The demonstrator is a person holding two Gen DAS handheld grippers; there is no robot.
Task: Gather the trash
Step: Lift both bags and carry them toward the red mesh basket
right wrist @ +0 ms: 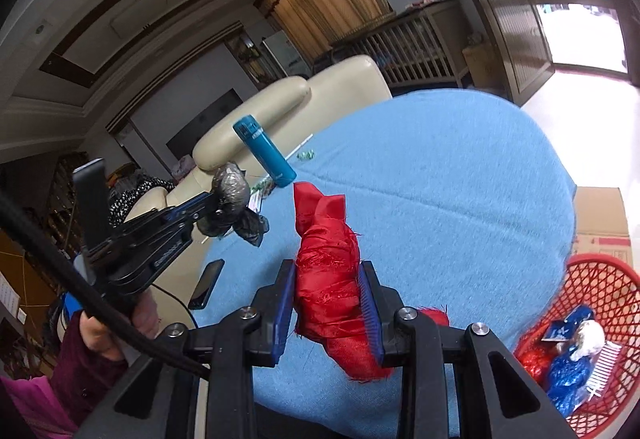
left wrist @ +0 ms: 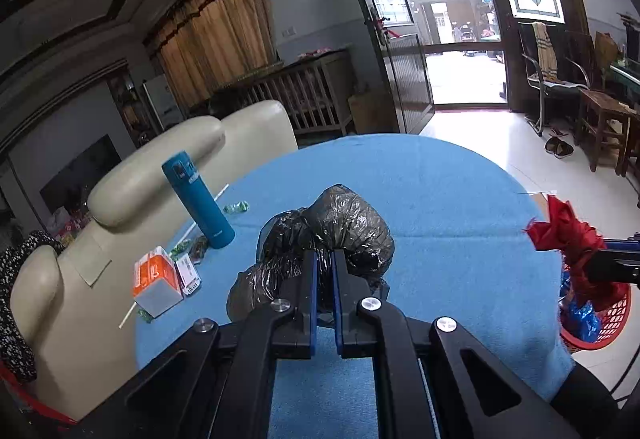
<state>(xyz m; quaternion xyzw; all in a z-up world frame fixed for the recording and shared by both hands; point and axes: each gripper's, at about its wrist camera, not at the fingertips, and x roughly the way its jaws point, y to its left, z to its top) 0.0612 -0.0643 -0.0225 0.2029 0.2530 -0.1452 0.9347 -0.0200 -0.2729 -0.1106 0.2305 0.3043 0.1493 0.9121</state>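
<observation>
My left gripper (left wrist: 324, 259) is shut on a crumpled black plastic bag (left wrist: 344, 223) and holds it above the blue table (left wrist: 440, 199). It also shows in the right wrist view (right wrist: 214, 201) with the black bag (right wrist: 232, 191). My right gripper (right wrist: 328, 271) is shut on a wad of red cloth (right wrist: 326, 255), held above the table's near edge (right wrist: 440, 179). The red cloth also shows in the left wrist view (left wrist: 568, 235), over a red mesh basket (left wrist: 604, 323). The basket (right wrist: 600, 291) stands at the lower right and holds blue, red and white trash.
A teal flask (left wrist: 200, 199) stands on the table's left side, with an orange-and-white box (left wrist: 156, 279), small wrappers (left wrist: 236, 207) and a white stick nearby. A phone (right wrist: 206, 283) lies at the table's near left edge. A cream sofa (left wrist: 120, 199) sits left. A cardboard box (right wrist: 600, 215) is behind the basket.
</observation>
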